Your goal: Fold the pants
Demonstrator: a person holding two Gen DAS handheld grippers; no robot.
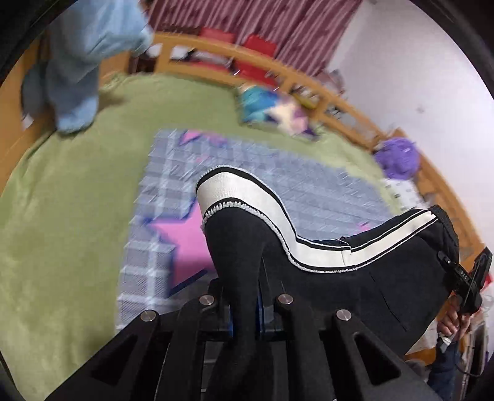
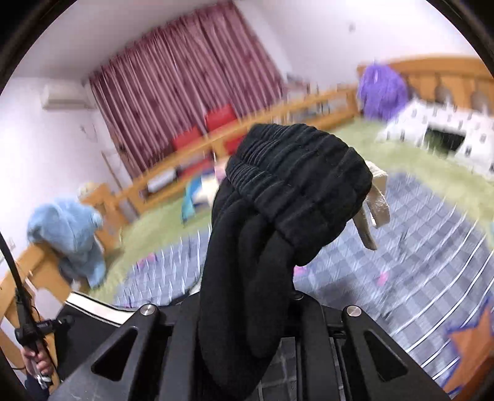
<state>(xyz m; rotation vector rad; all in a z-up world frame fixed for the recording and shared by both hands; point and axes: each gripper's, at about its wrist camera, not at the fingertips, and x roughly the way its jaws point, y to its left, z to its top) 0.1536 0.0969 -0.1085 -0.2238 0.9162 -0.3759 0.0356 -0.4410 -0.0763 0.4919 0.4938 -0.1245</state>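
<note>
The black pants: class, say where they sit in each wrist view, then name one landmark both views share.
Left wrist view: pants run from bottom centre, in the left gripper, out to the right edge, white stripe showing.
Right wrist view: pants fill the centre, waistband up, bunched in the right gripper.
Shared landmark: the red curtain.
</note>
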